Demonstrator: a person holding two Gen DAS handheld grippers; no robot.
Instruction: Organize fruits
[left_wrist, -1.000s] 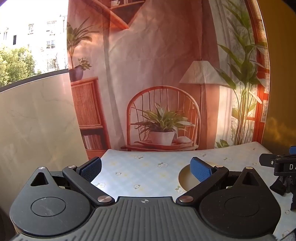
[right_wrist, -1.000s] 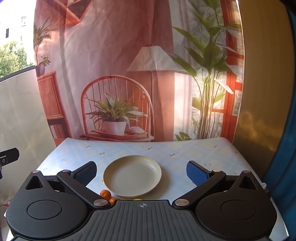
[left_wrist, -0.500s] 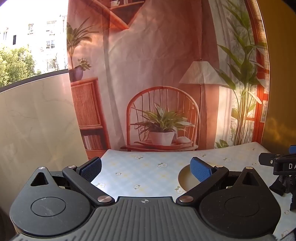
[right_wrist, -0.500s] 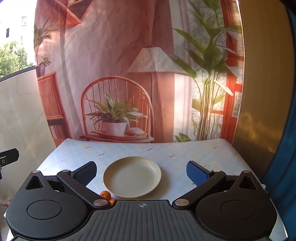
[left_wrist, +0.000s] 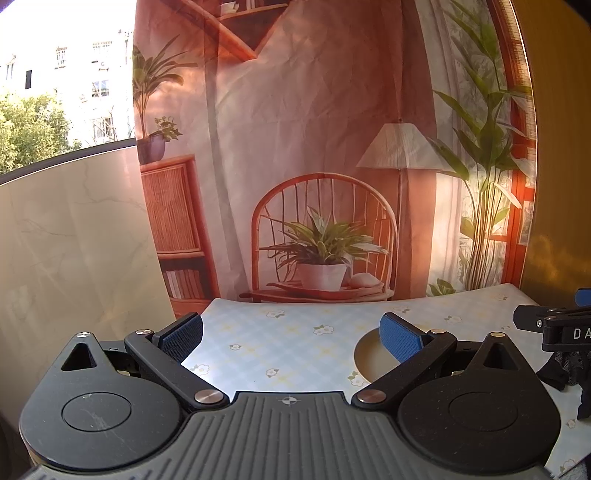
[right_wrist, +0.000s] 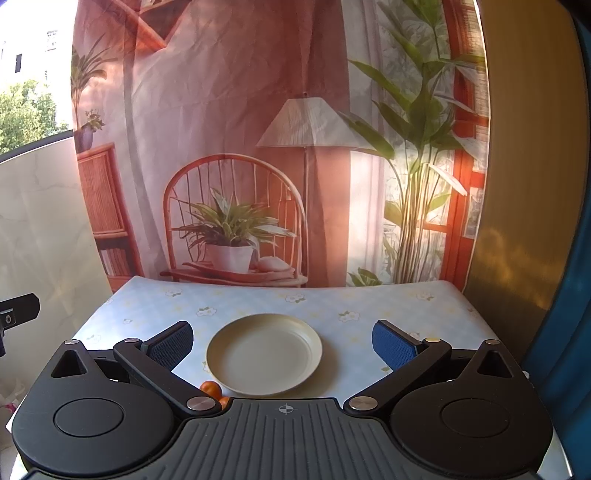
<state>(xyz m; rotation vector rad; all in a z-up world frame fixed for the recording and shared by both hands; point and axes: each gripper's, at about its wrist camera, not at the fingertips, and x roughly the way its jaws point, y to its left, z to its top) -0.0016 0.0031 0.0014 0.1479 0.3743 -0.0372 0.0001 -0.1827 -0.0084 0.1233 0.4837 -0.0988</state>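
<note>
Left gripper (left_wrist: 291, 334): fingers spread wide, blue pads facing inward, nothing between them. Raised above the table's left part, aimed at the backdrop. View matches the frames of a second and half a second ago; no shift detected.

Right gripper (right_wrist: 282, 341): fingers likewise spread wide and empty, held above the near edge of the table. Against one second ago, the camera sits very slightly lower or nearer: a yellowish item then visible at the body's top edge is now hidden.

Plate (right_wrist: 264, 359): cream, round, empty, upright on the tablecloth, centred between the right gripper's fingers but below them, not touched. In the left wrist view only its left portion (left_wrist: 369, 360) shows, behind the right-hand pad. Position unchanged.

Orange fruits (right_wrist: 210, 387): small, round, on the cloth just beside the plate's near-left rim; a second one peeks out at the gripper body's edge. Outside the plate. Exact count cannot be told; the body covers the rest.

Tablecloth (right_wrist: 332, 299): pale blue check with white flowers, covering the table.

Backdrop (right_wrist: 236, 147): printed fabric showing a chair, potted plant and lamp, hanging behind the table.

Part of the right gripper's housing (left_wrist: 554, 328) appears at the right edge of the left wrist view.
</note>
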